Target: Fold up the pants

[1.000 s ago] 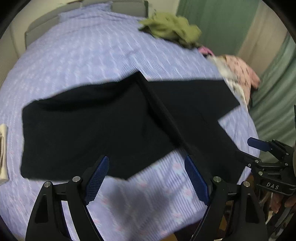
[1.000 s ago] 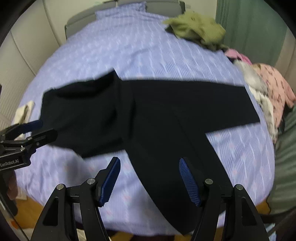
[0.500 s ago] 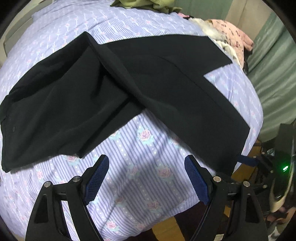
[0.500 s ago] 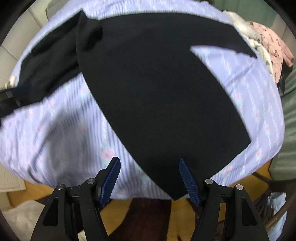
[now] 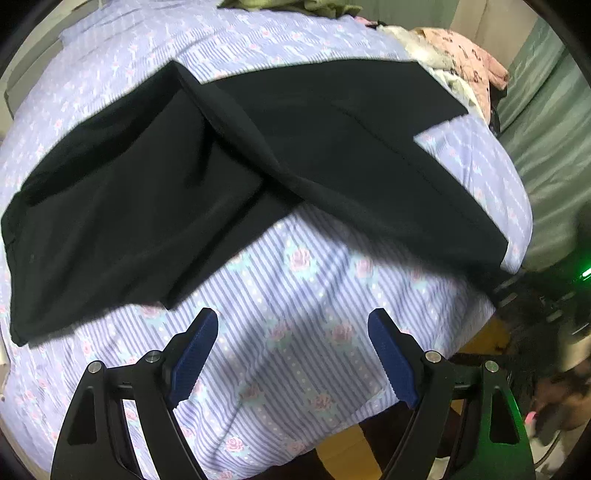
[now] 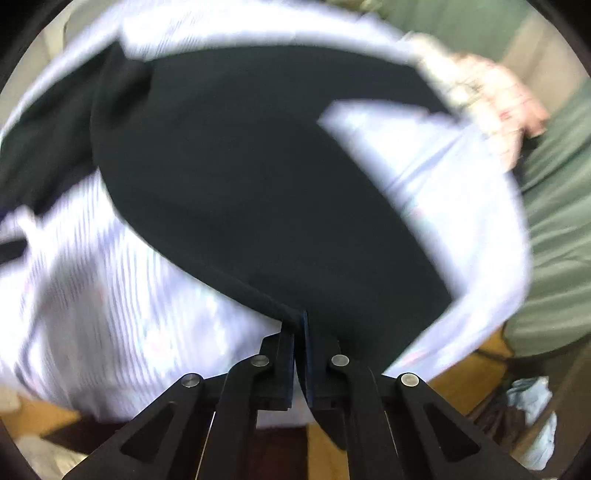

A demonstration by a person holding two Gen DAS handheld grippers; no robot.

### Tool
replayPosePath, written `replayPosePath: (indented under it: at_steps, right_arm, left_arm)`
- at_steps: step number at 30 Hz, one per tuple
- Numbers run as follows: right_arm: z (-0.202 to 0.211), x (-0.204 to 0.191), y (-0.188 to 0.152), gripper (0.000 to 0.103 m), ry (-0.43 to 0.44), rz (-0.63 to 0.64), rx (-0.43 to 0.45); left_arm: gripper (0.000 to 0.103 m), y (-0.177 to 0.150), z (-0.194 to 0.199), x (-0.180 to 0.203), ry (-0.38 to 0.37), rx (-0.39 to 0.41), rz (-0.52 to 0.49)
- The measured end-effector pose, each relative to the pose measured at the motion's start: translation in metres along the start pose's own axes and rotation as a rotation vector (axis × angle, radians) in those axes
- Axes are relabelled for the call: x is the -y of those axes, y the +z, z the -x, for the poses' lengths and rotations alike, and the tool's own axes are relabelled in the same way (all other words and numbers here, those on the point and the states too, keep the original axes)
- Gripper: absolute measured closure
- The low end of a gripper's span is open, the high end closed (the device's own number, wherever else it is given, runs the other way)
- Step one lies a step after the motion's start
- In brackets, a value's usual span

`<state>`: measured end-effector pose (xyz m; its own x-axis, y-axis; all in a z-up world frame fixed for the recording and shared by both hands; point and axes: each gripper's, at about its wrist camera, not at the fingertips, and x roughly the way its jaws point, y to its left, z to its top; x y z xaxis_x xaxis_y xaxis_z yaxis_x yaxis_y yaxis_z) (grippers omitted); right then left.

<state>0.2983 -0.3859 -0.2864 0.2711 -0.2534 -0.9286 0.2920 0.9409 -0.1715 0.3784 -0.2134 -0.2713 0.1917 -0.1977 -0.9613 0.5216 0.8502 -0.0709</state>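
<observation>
Black pants [image 5: 229, 155] lie spread on the purple striped bedsheet [image 5: 295, 314], one leg running toward the bed's near right corner. My left gripper [image 5: 293, 354] is open and empty, hovering over bare sheet just below the pants. In the right wrist view the pants [image 6: 258, 177] fill the middle, blurred by motion. My right gripper [image 6: 298, 328] is shut on the hem corner of the near pant leg at the bed's edge.
A pink garment [image 5: 465, 48] and an olive green garment [image 5: 295, 5] lie at the far side of the bed. Green curtains [image 5: 546, 129] hang on the right. The wooden floor [image 6: 472, 373] shows beyond the bed's near edge.
My right gripper moved down to the pant leg's hem and closed on it. My left gripper stayed open and shifted slightly closer over the sheet.
</observation>
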Motion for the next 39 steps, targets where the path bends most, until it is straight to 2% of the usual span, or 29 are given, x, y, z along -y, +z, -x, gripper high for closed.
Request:
replayPosePath:
  at_steps: [2, 4, 7, 13, 17, 22, 28, 31, 32, 34, 36, 37, 39]
  right_arm:
    - [0.025, 0.02, 0.02, 0.098, -0.023, -0.04, 0.082]
    - [0.048, 0.05, 0.058, 0.098, -0.07, -0.08, 0.176]
    - [0.058, 0.083, 0.11, 0.098, -0.107, -0.105, 0.263]
    - [0.032, 0.125, 0.222, 0.099, -0.137, -0.111, 0.344]
    - [-0.002, 0.141, 0.275, 0.099, -0.109, -0.083, 0.335]
    - [-0.081, 0.161, 0.336, 0.099, -0.057, -0.05, 0.252]
    - [-0.159, 0.152, 0.374, 0.099, -0.015, 0.022, 0.15]
    - [-0.189, 0.148, 0.378, 0.098, -0.01, 0.049, 0.099]
    - [-0.194, 0.151, 0.379, 0.095, 0.012, 0.047, 0.094]
    - [-0.19, 0.165, 0.377, 0.078, 0.049, 0.018, 0.117]
    - [-0.17, 0.186, 0.37, 0.049, 0.048, -0.032, 0.196]
    - [-0.151, 0.205, 0.361, 0.044, 0.044, -0.084, 0.256]
    - [-0.13, 0.228, 0.345, 0.041, 0.073, -0.145, 0.306]
  left_arm:
    - [0.02, 0.01, 0.008, -0.001, 0.0, 0.024, 0.013]
    - [0.02, 0.024, 0.018, 0.0, 0.001, 0.055, 0.024]
    - [0.02, 0.051, 0.031, 0.007, 0.004, 0.107, 0.031]
    - [0.02, 0.119, 0.038, 0.031, 0.036, 0.21, 0.028]
    - [0.02, 0.162, 0.027, 0.048, 0.073, 0.24, 0.041]
    - [0.02, 0.205, 0.001, 0.064, 0.107, 0.226, 0.071]
    - [0.02, 0.239, -0.04, 0.082, 0.143, 0.171, 0.097]
    - [0.02, 0.248, -0.056, 0.09, 0.16, 0.141, 0.096]
    - [0.02, 0.25, -0.059, 0.093, 0.164, 0.134, 0.091]
    - [0.02, 0.254, -0.064, 0.098, 0.171, 0.125, 0.082]
    - [0.019, 0.258, -0.064, 0.103, 0.176, 0.132, 0.079]
    - [0.019, 0.26, -0.064, 0.106, 0.173, 0.14, 0.076]
    - [0.019, 0.265, -0.062, 0.113, 0.168, 0.154, 0.07]
